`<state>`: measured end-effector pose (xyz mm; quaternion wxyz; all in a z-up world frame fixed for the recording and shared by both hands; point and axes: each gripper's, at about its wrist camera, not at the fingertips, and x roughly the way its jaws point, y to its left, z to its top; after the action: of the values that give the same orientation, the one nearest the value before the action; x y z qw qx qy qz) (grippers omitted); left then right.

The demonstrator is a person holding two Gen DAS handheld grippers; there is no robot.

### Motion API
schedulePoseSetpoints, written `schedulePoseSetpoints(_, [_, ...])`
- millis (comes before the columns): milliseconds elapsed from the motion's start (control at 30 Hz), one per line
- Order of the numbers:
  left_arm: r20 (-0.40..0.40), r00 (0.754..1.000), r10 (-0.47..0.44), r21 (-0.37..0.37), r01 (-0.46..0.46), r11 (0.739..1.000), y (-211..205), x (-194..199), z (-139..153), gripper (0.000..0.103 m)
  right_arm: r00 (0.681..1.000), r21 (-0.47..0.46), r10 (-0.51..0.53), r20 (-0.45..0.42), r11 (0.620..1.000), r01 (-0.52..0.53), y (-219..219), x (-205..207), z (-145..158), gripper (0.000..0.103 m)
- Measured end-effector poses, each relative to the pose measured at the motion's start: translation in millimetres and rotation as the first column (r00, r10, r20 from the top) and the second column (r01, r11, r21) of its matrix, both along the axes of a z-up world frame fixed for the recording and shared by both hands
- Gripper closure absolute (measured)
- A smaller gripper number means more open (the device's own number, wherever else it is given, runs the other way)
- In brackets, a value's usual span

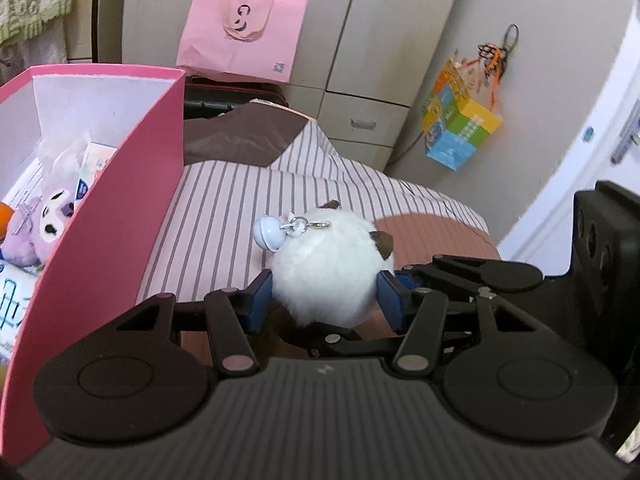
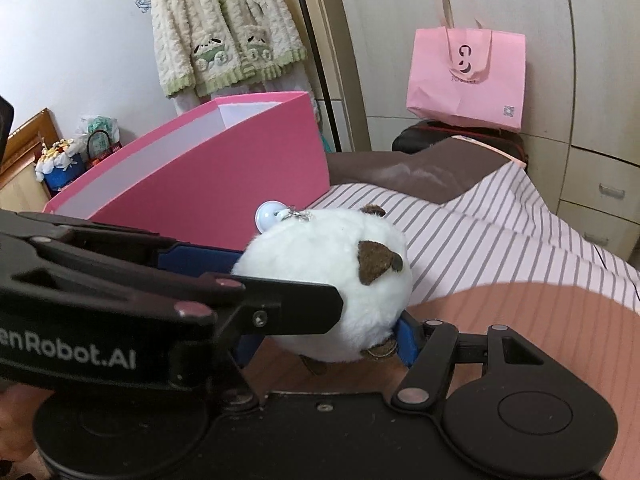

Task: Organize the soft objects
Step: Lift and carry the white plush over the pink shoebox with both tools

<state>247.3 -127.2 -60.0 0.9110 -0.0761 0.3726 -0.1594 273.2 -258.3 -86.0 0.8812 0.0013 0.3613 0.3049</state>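
Plush ball (image 1: 326, 268), white with brown ears, sits pinched in our left gripper (image 1: 324, 294) above the striped bedspread (image 1: 224, 216), beside the pink box (image 1: 112, 216); whether our right gripper (image 2: 320, 344) grips it, we cannot tell.

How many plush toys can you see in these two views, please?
2: a white plush ball held by the left gripper above the striped bed, and a purple plush inside the pink box. Others may be hidden there.
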Motion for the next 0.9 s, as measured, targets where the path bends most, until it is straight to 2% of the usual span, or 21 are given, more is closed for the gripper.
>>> schedulePoseSetpoints(367, [-0.05,0.994,-0.1,-0.048,0.097,0.994,22.1,-43.6,6.6,0.049,0.997,-0.02,-0.041,-0.059,0.999,0.04,11.7,-50.4,10.1,0.033])
schedulePoseSetpoints(733, [-0.086,0.976,-0.202,-0.122,0.191,0.974,53.3,-96.8,21.8,0.049,0.999,-0.119,-0.025,-0.045,0.993,0.02,35.9,-110.2,36.5,0.033])
schedulePoseSetpoints(900, [-0.103,0.968,-0.228,-0.135,0.214,0.967,72.1,-122.1,29.6,0.049,0.998,-0.12,-0.014,-0.063,0.993,0.006,49.1,-134.7,45.2,0.033])
